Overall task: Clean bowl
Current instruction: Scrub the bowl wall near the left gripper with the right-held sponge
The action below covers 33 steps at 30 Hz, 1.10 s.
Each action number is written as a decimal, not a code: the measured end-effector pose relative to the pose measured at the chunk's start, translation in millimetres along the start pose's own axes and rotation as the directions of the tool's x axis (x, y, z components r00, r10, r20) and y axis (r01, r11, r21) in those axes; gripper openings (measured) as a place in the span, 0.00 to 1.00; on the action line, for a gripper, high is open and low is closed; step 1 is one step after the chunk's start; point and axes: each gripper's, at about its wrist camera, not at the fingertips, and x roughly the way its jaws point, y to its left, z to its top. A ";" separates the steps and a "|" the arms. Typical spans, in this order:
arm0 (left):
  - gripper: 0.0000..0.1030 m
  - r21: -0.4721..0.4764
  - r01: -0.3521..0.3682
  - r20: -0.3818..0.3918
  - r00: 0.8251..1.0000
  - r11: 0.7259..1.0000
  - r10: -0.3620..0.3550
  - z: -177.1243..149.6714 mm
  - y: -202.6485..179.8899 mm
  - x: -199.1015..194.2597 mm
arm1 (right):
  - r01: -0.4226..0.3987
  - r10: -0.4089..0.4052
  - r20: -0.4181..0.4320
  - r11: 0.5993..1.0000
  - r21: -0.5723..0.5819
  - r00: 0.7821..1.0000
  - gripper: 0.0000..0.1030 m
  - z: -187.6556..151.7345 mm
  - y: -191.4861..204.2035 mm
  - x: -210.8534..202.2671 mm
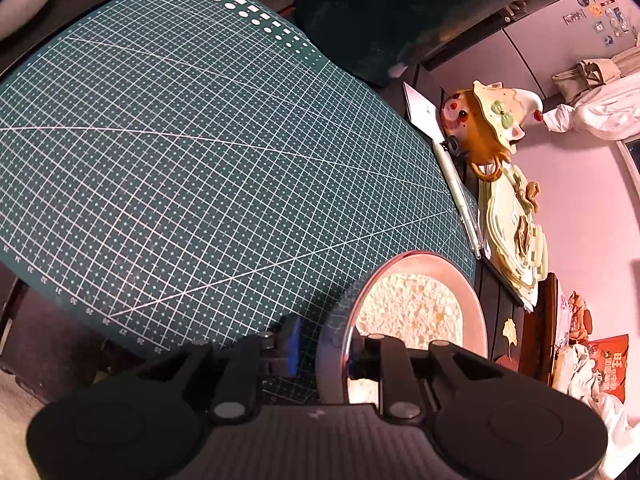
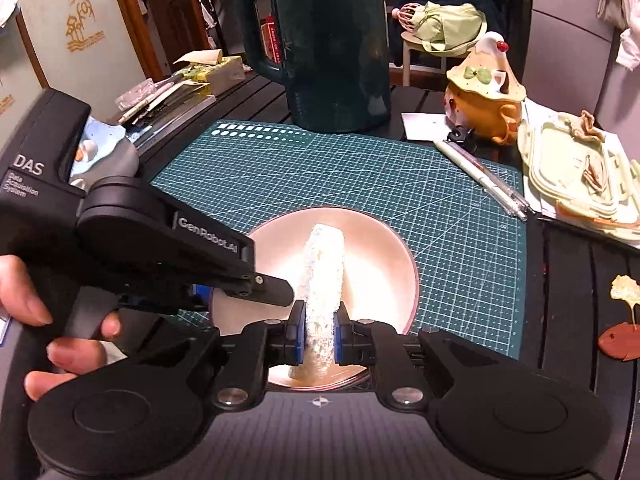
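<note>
Pink bowl (image 2: 320, 264) is sitting on the green mat (image 2: 440, 208), near its front edge. Going left to right: the left gripper (image 1: 320, 350) is straddling the bowl's rim, one finger outside and one inside, but whether its pads are pressing I cannot tell. The right gripper (image 2: 318, 336) is squeezing the sponge (image 2: 322, 264), which is standing on edge inside the bowl, reaching forward from the pads. Wiping well likely means steadying the rim firmly while sweeping the sponge around the whole inner wall.
</note>
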 end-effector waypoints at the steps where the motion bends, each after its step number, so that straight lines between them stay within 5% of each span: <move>1: 0.21 0.000 0.001 0.000 1.000 1.000 -0.001 0.0 0.1 -0.1 | 0.030 -0.030 0.008 0.999 -0.016 1.000 0.11 -0.3 1.4 -0.5; 7: 0.20 -0.014 0.008 -0.002 1.000 1.000 -0.008 0.9 2.3 0.1 | 0.153 -0.148 0.073 0.986 -0.073 0.986 0.11 1.0 5.1 -11.5; 15: 0.20 -0.029 0.016 -0.004 1.000 0.999 -0.016 2.0 6.2 -0.3 | 0.153 -0.147 0.174 0.988 -0.017 0.974 0.11 12.1 -0.5 -44.2; 21: 0.20 -0.029 0.014 -0.001 1.000 0.999 -0.014 0.5 7.8 -1.8 | 0.005 -0.007 0.056 1.000 0.030 0.998 0.11 7.8 -2.9 -24.7; 27: 0.21 -0.001 0.003 0.003 1.000 1.000 -0.003 -0.7 4.9 -3.1 | 0.037 -0.037 -0.007 0.999 0.007 0.999 0.11 2.7 1.9 -2.7; 33: 0.20 -0.009 0.006 0.001 1.000 1.000 -0.006 0.0 6.3 -3.0 | 0.165 -0.160 0.078 0.984 -0.069 0.984 0.11 2.4 10.2 -17.8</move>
